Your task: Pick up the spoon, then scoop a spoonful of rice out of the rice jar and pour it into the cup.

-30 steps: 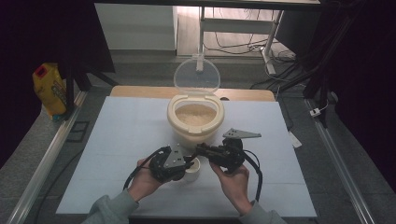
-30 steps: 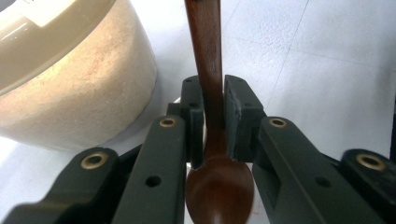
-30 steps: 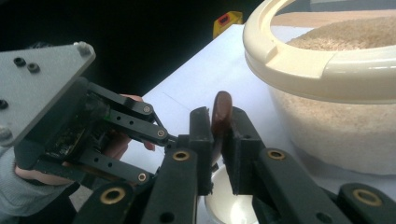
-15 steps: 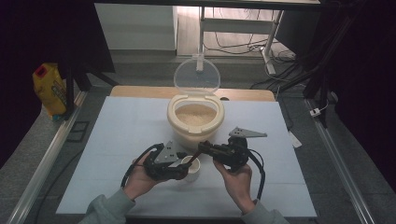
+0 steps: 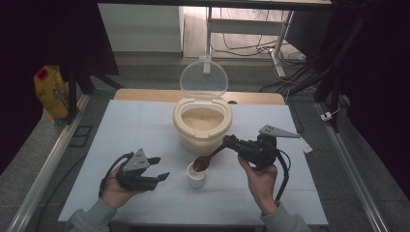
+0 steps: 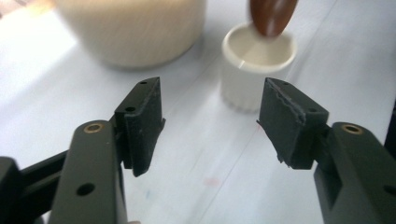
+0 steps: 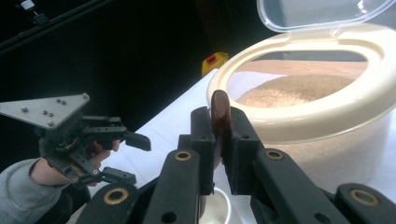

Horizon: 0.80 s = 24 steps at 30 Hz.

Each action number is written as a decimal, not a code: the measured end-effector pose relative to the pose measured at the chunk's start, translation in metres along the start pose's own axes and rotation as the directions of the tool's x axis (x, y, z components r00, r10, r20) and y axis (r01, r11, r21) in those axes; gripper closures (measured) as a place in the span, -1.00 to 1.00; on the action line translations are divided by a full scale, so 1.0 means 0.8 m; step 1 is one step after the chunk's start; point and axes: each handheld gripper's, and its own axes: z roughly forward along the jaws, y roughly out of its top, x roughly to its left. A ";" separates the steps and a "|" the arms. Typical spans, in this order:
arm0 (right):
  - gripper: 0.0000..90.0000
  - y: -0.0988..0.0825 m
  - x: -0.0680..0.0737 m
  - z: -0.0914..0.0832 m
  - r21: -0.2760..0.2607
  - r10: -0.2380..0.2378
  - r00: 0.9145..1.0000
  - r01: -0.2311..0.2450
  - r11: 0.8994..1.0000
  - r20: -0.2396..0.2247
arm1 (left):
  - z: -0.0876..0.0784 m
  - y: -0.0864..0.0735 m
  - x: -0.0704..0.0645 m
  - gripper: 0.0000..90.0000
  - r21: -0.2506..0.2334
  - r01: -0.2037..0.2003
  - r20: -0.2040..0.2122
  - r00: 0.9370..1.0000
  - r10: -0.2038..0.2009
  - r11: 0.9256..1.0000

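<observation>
A cream rice container [image 5: 202, 123] with its clear lid [image 5: 203, 77] tipped up stands mid-table, holding rice [image 7: 299, 91]. In front of it sits a small white cup [image 5: 197, 176] [image 6: 258, 51]. My right gripper [image 5: 231, 142] [image 7: 217, 126] is shut on the handle of a brown wooden spoon [image 5: 207, 158] [image 7: 219, 109], whose bowl [image 6: 273, 14] hangs over the cup's mouth. My left gripper [image 5: 160, 168] [image 6: 210, 123] is open and empty, held left of the cup just above the table; the cup lies beyond its jaws.
A white mat [image 5: 135, 135] covers the table. A yellow bottle [image 5: 51, 92] stands off the table's far left. Metal rails [image 5: 43, 169] run along both sides, and cables lie on the floor behind the table.
The left gripper let go of the cup area and pulled back to the left, opening. The right gripper drew right, keeping the spoon over the cup.
</observation>
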 end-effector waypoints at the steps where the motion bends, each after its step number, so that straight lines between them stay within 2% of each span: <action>1: 0.85 0.000 -0.001 0.000 -0.002 0.000 1.000 0.000 1.000 0.004 | -0.002 -0.007 0.004 -0.18 0.000 0.014 -0.003 1.000 -0.014 1.000; 4: 0.85 0.002 -0.003 -0.001 0.004 -0.009 1.000 0.009 1.000 0.008 | -0.009 -0.026 0.014 -0.21 0.001 0.041 -0.037 0.999 -0.040 0.999; 8: 0.85 0.007 -0.003 -0.005 -0.010 -0.008 1.000 0.008 1.000 -0.007 | -0.011 -0.036 0.022 -0.22 0.003 0.057 -0.057 0.997 -0.057 0.998; 17: 0.85 0.036 -0.004 -0.025 -0.088 -0.018 1.000 0.017 0.996 -0.007 | -0.013 -0.041 0.029 -0.27 0.002 0.078 -0.076 0.994 -0.078 0.997; 24: 0.85 0.061 -0.014 -0.022 -0.136 -0.011 1.000 0.011 0.991 0.005 | -0.012 -0.042 0.030 -0.27 0.012 0.077 -0.075 0.994 -0.076 0.997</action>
